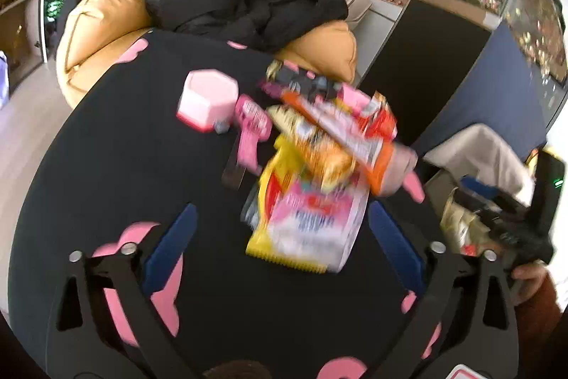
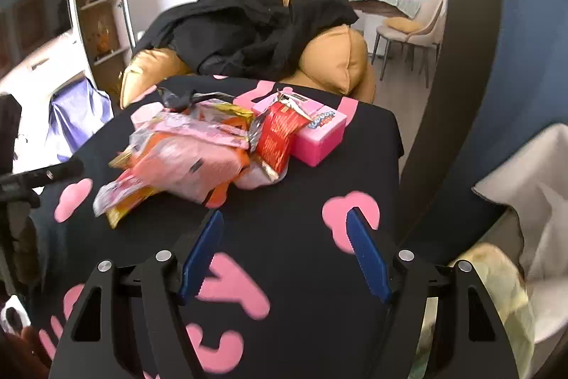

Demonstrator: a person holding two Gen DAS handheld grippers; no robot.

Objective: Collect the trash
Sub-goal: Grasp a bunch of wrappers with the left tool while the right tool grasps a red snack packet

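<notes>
Black pink-patterned table cloth (image 2: 294,187) under snack wrappers (image 2: 184,158), tan sofa (image 2: 330,59) behind; both claws (image 1: 280,251) (image 2: 287,254) apart.

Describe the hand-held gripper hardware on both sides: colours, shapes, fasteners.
Left hand-held gripper and right hand-held gripper look alike: two flat blue fingers with serrated inner edges, mounted on matte black linkage arms with triangular cut-outs, joined by round silver pins. No cables or markings visible.

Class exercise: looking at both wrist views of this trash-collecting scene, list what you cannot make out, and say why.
- Wrapper pile, left wrist view: motion blur makes the print unreadable.
- Trash bin, right wrist view: cut off by the frame edge, so its contents are unclear.
- Pink box: partly hidden behind the red wrapper.
</notes>
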